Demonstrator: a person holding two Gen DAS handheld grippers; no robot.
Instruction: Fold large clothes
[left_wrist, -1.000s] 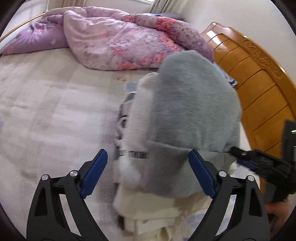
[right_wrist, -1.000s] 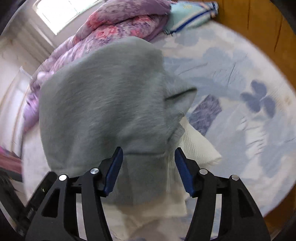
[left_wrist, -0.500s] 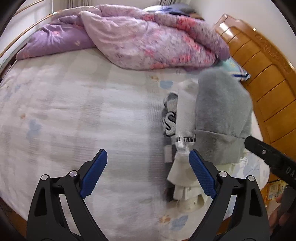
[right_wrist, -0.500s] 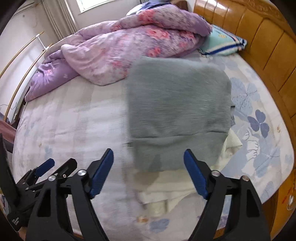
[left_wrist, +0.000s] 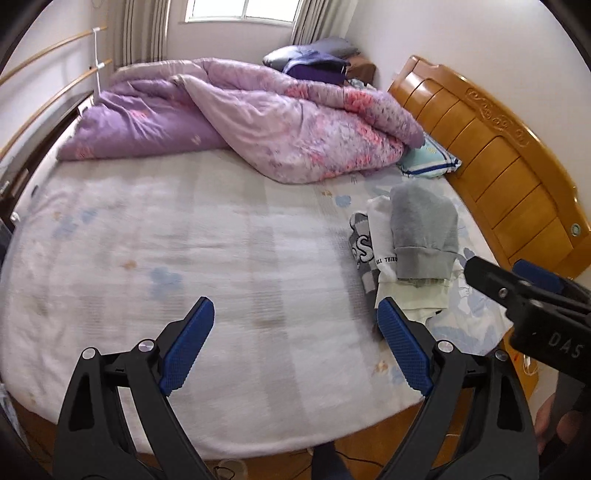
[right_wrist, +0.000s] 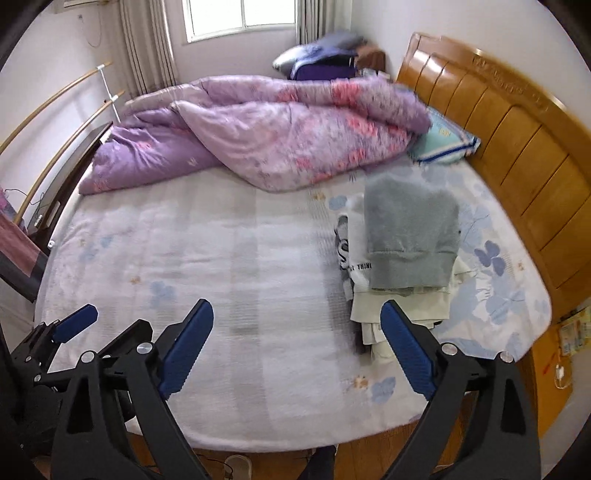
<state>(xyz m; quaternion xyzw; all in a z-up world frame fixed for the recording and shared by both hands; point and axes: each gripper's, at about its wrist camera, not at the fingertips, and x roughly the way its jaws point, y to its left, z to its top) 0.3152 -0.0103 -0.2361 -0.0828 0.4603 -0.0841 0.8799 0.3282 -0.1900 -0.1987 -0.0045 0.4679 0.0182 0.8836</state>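
A folded grey fleece garment (left_wrist: 423, 230) lies on top of a stack of folded clothes (left_wrist: 413, 291) at the right side of the bed, near the headboard; it also shows in the right wrist view (right_wrist: 410, 234), over the stack (right_wrist: 399, 310). My left gripper (left_wrist: 295, 349) is open and empty, held back above the bed's near edge, well left of the stack. My right gripper (right_wrist: 297, 349) is open and empty, also back from the stack. The right gripper shows at the right edge of the left wrist view (left_wrist: 524, 288).
A crumpled purple floral duvet (left_wrist: 258, 122) lies across the far side of the bed. A light blue pillow (left_wrist: 428, 162) rests by the wooden headboard (left_wrist: 498, 155). The pale mattress sheet (left_wrist: 184, 240) spreads left of the stack. Wooden rails (right_wrist: 55, 110) run along the left wall.
Both grippers have pulled back and up from the grey garment, which stays on the stack. The whole bed has come into view.
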